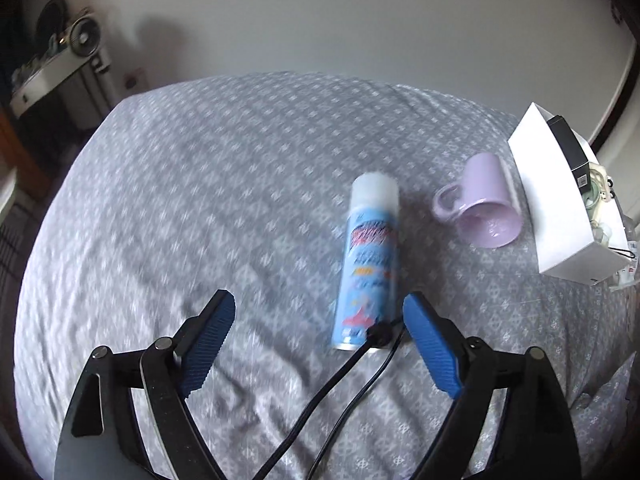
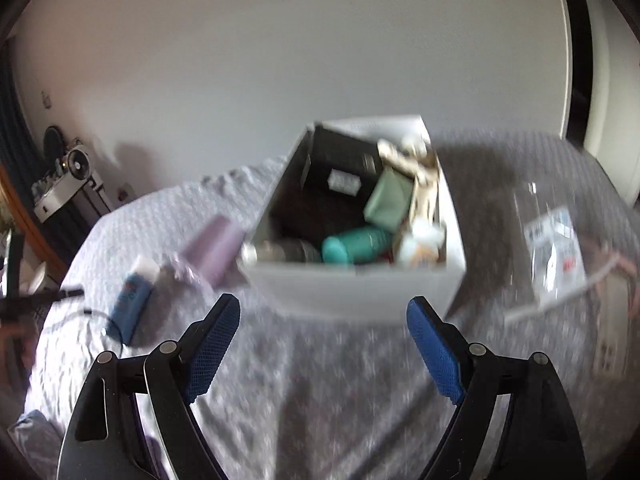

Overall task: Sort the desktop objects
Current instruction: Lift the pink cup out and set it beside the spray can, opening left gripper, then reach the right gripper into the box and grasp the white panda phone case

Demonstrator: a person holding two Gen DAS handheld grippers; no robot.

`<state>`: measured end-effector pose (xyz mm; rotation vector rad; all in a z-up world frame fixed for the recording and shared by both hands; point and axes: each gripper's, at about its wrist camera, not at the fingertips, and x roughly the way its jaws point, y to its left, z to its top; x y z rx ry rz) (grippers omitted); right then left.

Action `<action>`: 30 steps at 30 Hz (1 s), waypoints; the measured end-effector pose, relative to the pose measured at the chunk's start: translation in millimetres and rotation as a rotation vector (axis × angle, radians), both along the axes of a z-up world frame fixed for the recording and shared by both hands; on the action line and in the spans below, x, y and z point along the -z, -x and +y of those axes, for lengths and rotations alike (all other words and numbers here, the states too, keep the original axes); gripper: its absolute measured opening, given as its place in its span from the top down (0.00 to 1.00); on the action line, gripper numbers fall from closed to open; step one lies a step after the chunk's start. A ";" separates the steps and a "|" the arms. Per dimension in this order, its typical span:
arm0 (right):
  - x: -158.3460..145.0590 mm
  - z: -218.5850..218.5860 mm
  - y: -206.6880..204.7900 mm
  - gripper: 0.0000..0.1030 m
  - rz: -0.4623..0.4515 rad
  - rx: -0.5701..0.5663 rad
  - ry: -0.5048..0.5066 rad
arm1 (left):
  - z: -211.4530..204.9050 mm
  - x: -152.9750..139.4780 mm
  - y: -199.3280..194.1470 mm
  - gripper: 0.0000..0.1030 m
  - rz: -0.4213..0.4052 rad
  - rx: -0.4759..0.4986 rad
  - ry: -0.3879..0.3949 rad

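Note:
A light blue spray can [image 1: 370,268] with a white cap lies on the grey patterned cloth, just ahead of my open, empty left gripper [image 1: 318,312]. A lilac mug [image 1: 482,206] lies on its side to the can's right, beside a white box [image 1: 560,216]. In the right wrist view the white box [image 2: 356,284] holds several items, among them a teal bottle [image 2: 356,250], a black box and a green pouch. My right gripper [image 2: 323,320] is open and empty in front of the box. The can [image 2: 130,304] and mug [image 2: 216,250] lie to the box's left.
A black cable [image 1: 340,380] runs between the left gripper's fingers to the can's base. Clear plastic packets [image 2: 554,248] and a white cord lie right of the box. A wall stands behind the table. A shelf with a fan [image 1: 82,36] stands at the far left.

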<state>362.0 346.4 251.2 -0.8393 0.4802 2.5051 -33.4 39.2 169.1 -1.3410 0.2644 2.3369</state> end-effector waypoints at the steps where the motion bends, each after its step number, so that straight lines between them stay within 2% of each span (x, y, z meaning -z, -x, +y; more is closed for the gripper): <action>1: -10.1 5.3 10.1 0.10 0.016 0.011 -0.021 | -4.4 4.4 -2.3 0.16 -0.009 -0.012 0.002; 2: -18.4 13.8 21.0 0.00 0.022 0.021 -0.035 | -9.9 10.3 -5.4 0.16 -0.016 -0.028 -0.002; 5: -30.8 43.3 67.2 0.00 -0.038 0.020 -0.005 | -29.7 24.6 -12.4 0.15 -0.060 -0.080 -0.038; 7: -26.4 63.0 100.2 0.00 -0.126 -0.040 0.045 | -39.2 36.4 -16.3 0.15 -0.102 -0.111 -0.045; 9: -19.1 78.2 121.9 0.00 -0.187 -0.072 0.043 | -46.8 45.8 -20.0 0.15 -0.131 -0.133 -0.056; 12: -12.2 94.4 135.2 0.00 -0.244 -0.040 -0.069 | -54.4 53.5 -23.6 0.15 -0.155 -0.156 -0.063; 17: 12.6 119.9 140.4 0.02 -0.356 -0.044 -0.163 | -58.5 64.3 -23.5 0.15 -0.204 -0.183 -0.071; 21: 34.4 145.9 144.5 0.16 -0.429 -0.040 -0.153 | -54.3 64.9 -22.9 0.15 -0.207 -0.176 -0.070; 26: 57.1 170.9 164.5 0.16 -0.512 -0.022 -0.175 | -51.3 66.4 -21.2 0.15 -0.222 -0.177 -0.069; 30: 80.5 183.5 189.1 0.20 -0.636 -0.028 -0.226 | -52.2 69.6 -19.7 0.15 -0.235 -0.188 -0.065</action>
